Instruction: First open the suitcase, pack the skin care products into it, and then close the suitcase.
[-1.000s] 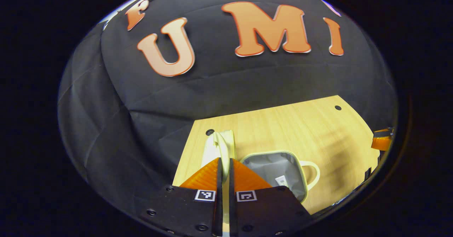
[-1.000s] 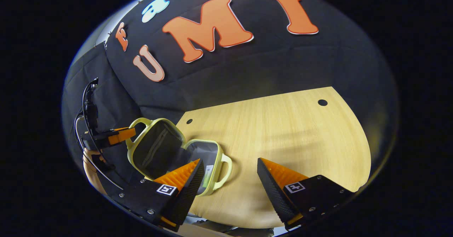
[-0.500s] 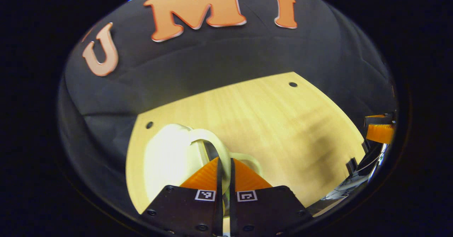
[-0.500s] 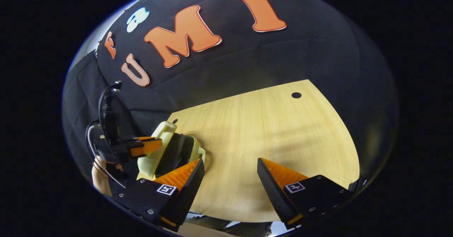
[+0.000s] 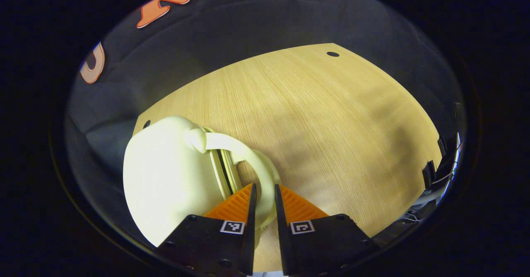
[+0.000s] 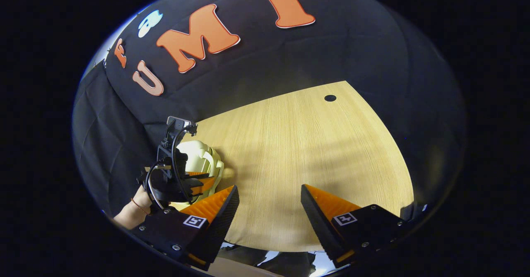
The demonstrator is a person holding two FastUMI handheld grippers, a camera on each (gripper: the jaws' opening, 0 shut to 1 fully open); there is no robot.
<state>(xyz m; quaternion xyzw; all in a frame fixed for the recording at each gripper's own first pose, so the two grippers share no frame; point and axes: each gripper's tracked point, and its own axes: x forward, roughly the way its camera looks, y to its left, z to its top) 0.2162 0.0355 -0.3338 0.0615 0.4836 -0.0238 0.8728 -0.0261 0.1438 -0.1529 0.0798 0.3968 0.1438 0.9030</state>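
Note:
The pale yellow suitcase lies closed on the wooden table, its lid down on the base and its inside hidden. Its curved handle runs between the fingers of my left gripper, which stand slightly apart around it, open. In the right gripper view the suitcase sits at the table's far left corner with the left gripper and a hand over it. My right gripper hovers wide open over the bare table, to the right of the case, holding nothing.
The table has a round hole near each far corner. The black cloth wall stands right behind the table and drops along its left side beside the suitcase.
The left gripper swung the lid down by its handle and the suitcase went from open to closed. Its fingers have since parted a little. The right gripper stayed open and drifted slightly.

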